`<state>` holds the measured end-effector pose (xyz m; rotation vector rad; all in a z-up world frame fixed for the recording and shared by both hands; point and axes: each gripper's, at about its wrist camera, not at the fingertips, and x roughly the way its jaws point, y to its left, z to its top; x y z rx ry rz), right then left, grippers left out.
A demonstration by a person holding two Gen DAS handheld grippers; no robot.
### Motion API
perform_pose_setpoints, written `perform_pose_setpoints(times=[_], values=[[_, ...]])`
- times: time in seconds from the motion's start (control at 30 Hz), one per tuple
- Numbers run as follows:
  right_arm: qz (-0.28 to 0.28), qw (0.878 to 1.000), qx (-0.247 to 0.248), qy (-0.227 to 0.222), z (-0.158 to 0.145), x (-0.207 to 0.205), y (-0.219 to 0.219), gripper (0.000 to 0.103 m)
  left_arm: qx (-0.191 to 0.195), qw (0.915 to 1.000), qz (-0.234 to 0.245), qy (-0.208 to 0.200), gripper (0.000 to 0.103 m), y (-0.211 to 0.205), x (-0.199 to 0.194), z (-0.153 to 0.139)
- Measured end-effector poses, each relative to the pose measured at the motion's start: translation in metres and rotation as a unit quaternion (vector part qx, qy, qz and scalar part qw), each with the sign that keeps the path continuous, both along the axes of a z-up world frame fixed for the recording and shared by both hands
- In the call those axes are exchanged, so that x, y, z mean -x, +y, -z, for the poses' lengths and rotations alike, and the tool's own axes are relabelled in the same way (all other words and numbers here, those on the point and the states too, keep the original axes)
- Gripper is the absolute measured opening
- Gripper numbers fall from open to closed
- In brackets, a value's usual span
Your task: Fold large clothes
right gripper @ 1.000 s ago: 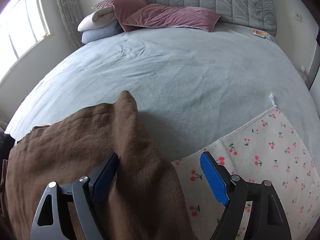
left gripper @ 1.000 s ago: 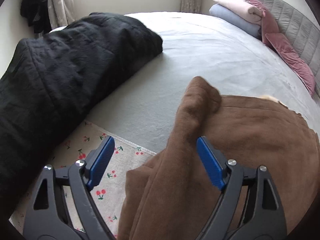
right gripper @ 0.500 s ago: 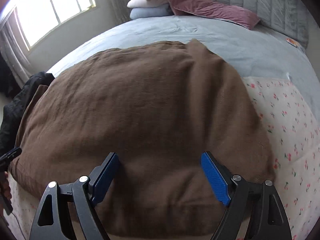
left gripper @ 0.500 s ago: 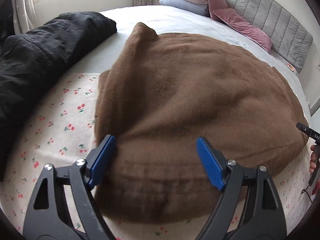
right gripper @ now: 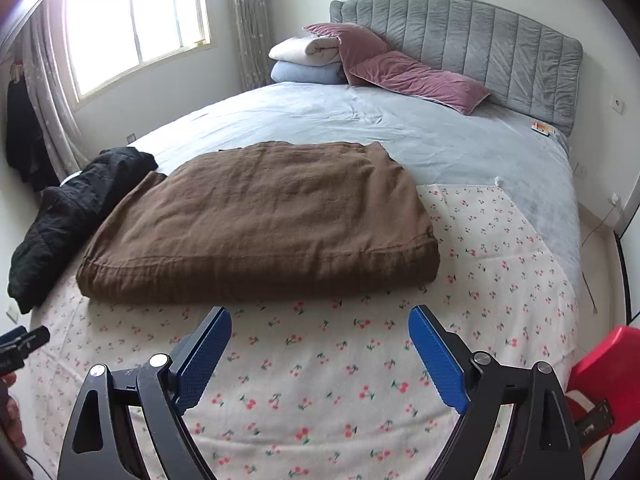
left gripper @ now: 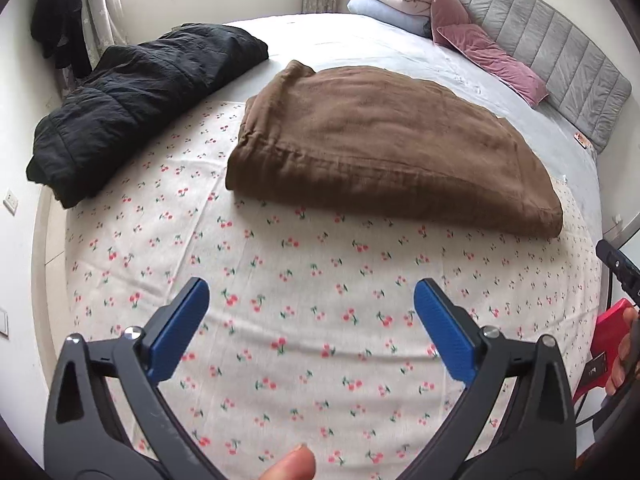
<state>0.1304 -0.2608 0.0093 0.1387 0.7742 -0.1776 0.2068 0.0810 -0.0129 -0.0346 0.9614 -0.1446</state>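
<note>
A large brown garment (left gripper: 384, 148) lies folded into a thick flat rectangle on the cherry-print sheet (left gripper: 304, 304); it also shows in the right wrist view (right gripper: 260, 220). My left gripper (left gripper: 311, 300) is open and empty, held above the sheet well in front of the garment. My right gripper (right gripper: 319, 328) is open and empty, also in front of the garment's near edge and apart from it.
A black quilted jacket (left gripper: 136, 100) lies on the bed to the left of the brown garment, also in the right wrist view (right gripper: 68, 216). Pink pillows (right gripper: 404, 72) and folded bedding (right gripper: 304, 60) sit by the grey headboard (right gripper: 480, 44). A grey bedspread (right gripper: 400, 128) lies beyond.
Both grippers have drawn back and up from the brown garment. It now lies folded flat with neither gripper around it.
</note>
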Motion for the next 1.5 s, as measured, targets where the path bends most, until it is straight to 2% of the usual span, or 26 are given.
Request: perform_pose_setpoints(times=[0.1, 0.27, 0.43, 0.53, 0.8, 1.5], values=[[-0.005, 1.000, -0.001, 0.009, 0.000, 0.022, 0.018, 0.094, -0.019, 0.9998, 0.007, 0.009, 0.102, -0.012, 0.020, 0.001], [-0.006, 1.000, 0.008, 0.003, 0.011, 0.042, 0.037, 0.095, -0.051, 0.9986, 0.004, -0.009, 0.102, -0.029, 0.043, 0.013], [-0.013, 1.000, -0.005, 0.023, 0.030, 0.043, 0.045, 0.095, -0.038, 0.9990, 0.021, -0.008, 0.102, -0.038, 0.048, 0.026], [-0.019, 0.999, 0.011, 0.028, 0.037, 0.040, 0.051, 0.095, -0.045, 0.9987, 0.019, -0.015, 0.102, -0.045, 0.048, 0.031], [-0.015, 0.999, 0.020, 0.043, 0.050, 0.035, 0.055, 0.095, -0.049, 0.9985, 0.021, 0.006, 0.102, -0.046, 0.045, 0.046], [-0.024, 0.999, 0.035, 0.032, 0.048, 0.042, 0.063, 0.095, -0.038, 0.9991, 0.018, -0.008, 0.102, -0.046, 0.052, 0.036]])
